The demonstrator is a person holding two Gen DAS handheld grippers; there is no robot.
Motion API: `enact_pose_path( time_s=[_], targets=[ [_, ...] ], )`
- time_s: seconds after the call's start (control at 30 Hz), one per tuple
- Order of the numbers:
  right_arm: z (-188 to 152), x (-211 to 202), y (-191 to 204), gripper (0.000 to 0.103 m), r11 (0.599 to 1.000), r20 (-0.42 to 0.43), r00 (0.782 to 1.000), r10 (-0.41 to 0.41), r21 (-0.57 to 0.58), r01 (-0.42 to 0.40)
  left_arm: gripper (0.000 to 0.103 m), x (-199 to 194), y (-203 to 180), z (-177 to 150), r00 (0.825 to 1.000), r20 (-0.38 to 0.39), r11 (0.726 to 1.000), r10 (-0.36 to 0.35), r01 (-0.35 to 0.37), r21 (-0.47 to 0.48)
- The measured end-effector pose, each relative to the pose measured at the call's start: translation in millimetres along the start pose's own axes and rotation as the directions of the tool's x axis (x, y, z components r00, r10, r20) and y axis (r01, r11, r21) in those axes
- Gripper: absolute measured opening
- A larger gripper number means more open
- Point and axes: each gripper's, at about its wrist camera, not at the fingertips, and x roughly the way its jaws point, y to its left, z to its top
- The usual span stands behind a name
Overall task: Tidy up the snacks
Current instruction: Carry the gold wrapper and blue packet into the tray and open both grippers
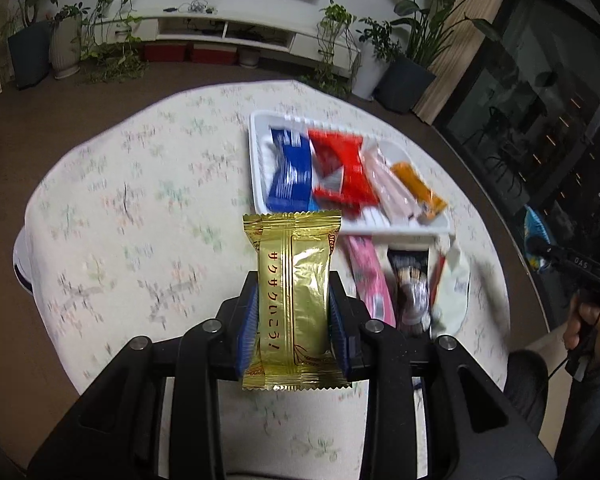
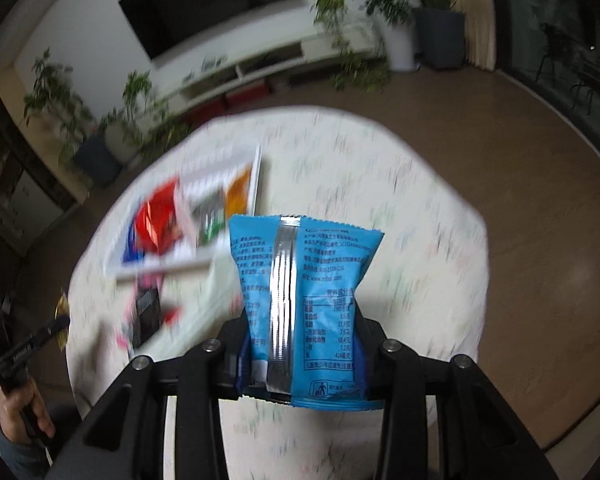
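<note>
My left gripper (image 1: pixel 293 312) is shut on a gold snack packet (image 1: pixel 294 300) with red Japanese lettering, held upright above the table. My right gripper (image 2: pixel 302 340) is shut on a light blue snack bag (image 2: pixel 304 304), its printed back facing the camera. A white tray (image 1: pixel 256 160) at the far middle of the round table holds a blue packet (image 1: pixel 292 168), a red packet (image 1: pixel 340 168), a pink one and an orange one. The tray also shows blurred in the right wrist view (image 2: pixel 220 168).
A second white tray (image 1: pixel 452 280) nearer me holds a pink packet (image 1: pixel 370 276) and a dark packet (image 1: pixel 412 284). The round table (image 1: pixel 140 208) has a floral cloth. Potted plants, a TV shelf and glass doors stand beyond it.
</note>
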Motion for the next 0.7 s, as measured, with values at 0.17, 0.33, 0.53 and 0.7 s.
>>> enact_pose_path(
  time_s=[0.17,0.33,0.53,0.7],
  targets=[
    [40.2,-9.1,38.5,0.041,0.991,0.101,0.991,0.083,-0.117,-0.071,0.029,-2.8,-7.6,51.3,0.999,0.047,1.000,-0.004,0.003,0.030],
    [68.1,17.2,93.7,0.041,0.956,0.108,0.978,0.177,-0.255,-0.145,0.029,17.4,-23.6,101.8,0.998,0.060,0.998,-0.010,0.006,0.069],
    [90.3,83.4,123.1,0.041,0.943,0.017,0.988,0.154,-0.300,-0.142,0.029,68.0,-30.8,133.2,1.000,0.008,0.995,0.013,-0.014,0.100],
    [94.6,140.7,122.8,0.041,0.944,-0.066,0.995,0.081,-0.314,-0.098,0.029,119.3,-26.1,135.0,0.998,-0.050,0.996,0.028,-0.023,0.086]
  ],
)
